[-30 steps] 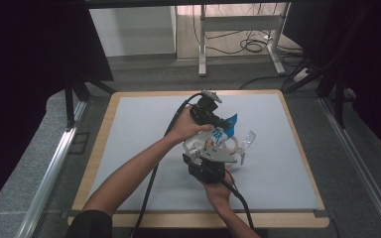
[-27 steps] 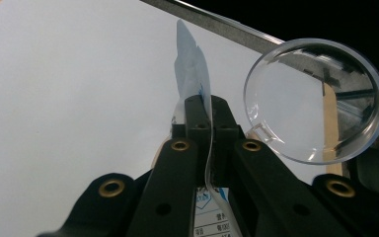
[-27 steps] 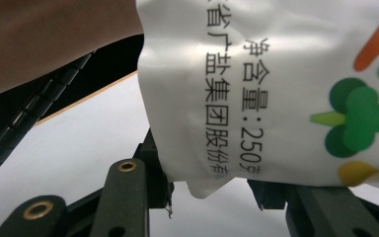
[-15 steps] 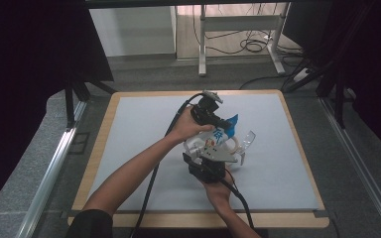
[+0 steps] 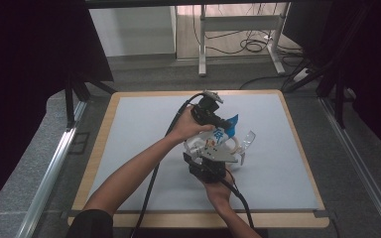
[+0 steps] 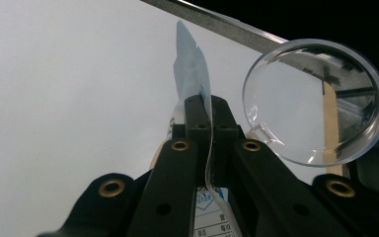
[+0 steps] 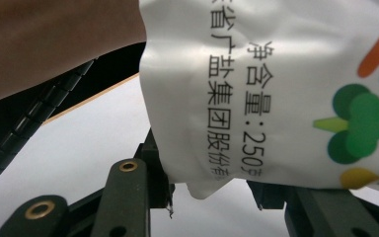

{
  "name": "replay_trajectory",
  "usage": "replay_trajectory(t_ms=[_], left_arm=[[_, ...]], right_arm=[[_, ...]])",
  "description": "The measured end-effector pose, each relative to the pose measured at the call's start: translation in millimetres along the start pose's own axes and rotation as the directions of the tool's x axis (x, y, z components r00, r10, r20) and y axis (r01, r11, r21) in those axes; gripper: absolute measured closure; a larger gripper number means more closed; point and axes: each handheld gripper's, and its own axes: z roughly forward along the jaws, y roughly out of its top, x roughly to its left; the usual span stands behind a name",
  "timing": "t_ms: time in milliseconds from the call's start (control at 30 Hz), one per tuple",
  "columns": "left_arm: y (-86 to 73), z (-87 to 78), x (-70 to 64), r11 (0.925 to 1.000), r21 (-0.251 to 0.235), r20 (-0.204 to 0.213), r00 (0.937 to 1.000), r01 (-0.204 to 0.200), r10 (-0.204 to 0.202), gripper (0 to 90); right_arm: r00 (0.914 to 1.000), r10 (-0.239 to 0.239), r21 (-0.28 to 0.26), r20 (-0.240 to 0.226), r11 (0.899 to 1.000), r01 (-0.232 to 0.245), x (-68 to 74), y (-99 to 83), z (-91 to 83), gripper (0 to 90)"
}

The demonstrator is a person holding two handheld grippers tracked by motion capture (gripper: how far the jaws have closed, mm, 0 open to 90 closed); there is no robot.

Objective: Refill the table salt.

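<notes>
left gripper [image 6: 209, 106] black, brass screws | black cables | dark sleeve [image 5: 87, 223]

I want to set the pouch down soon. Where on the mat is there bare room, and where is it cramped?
The grey mat lies bare along its left side, along the far edge, and at the right edge past the clear cup. It is crowded at the middle, where the left tool and right tool hold the pouch.

pouch [image 7: 286, 89]: glossy plastic film | cup [image 6: 316, 101]: clear smooth plastic | table [image 5: 144, 129]: matt
</notes>
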Motion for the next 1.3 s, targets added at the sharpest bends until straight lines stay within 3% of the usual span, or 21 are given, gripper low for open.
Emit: replay_trajectory(t_ms=[1300], left_arm=[[1.9, 3.2, 0.3, 1.0000, -0.004, 0.011, 0.9999, -0.005, 0.005, 90.0]], right_arm=[[1.0000, -0.002, -0.009, 0.008, 1.000, 0.002, -2.0, 0.7, -2.1, 59.7]])
